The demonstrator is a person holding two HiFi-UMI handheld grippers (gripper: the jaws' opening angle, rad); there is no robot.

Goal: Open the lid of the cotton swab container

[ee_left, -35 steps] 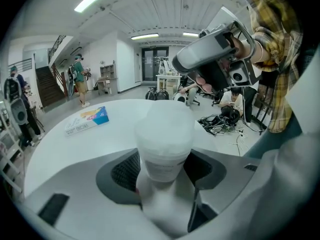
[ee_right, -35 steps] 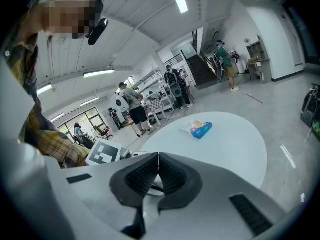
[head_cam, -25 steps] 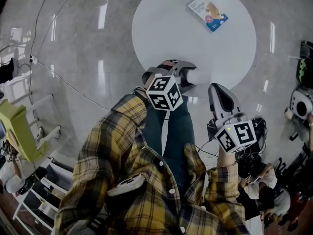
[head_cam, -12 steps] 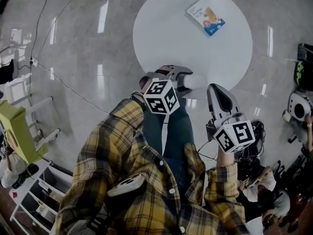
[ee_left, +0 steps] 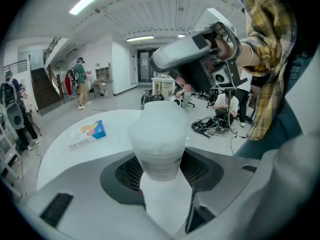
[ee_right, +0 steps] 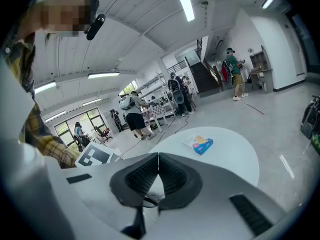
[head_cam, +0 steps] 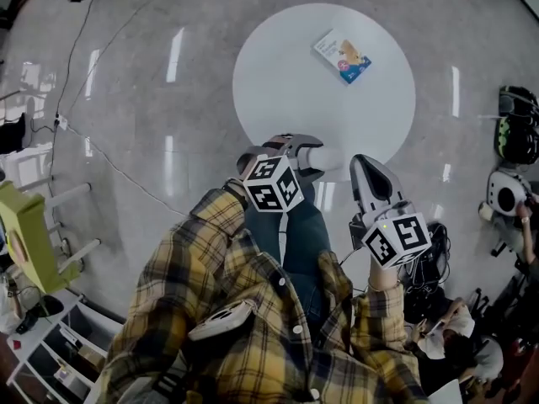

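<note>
The cotton swab container (ee_left: 161,134), a cloudy white plastic tub with a wider cap end, sits between the pads of my left gripper (ee_left: 162,171), which is shut on its body. In the head view the container (head_cam: 330,156) sticks out of the left gripper (head_cam: 313,153) over the near edge of the round white table (head_cam: 286,74). My right gripper (head_cam: 364,165) hovers just right of it, jaws shut with nothing in them (ee_right: 158,156). From the left gripper view the right gripper (ee_left: 192,59) hangs above and behind the container, apart from it.
A flat box with blue print (head_cam: 342,57) lies on the far side of the table. Cables (head_cam: 109,141) run over the glossy floor to the left. Shelving (head_cam: 50,352) stands at lower left, bags and people at right. Several people stand in the background.
Both grippers have risen a little, the left still holding the container. The table now looks smaller and farther below. The jaws have not changed.
</note>
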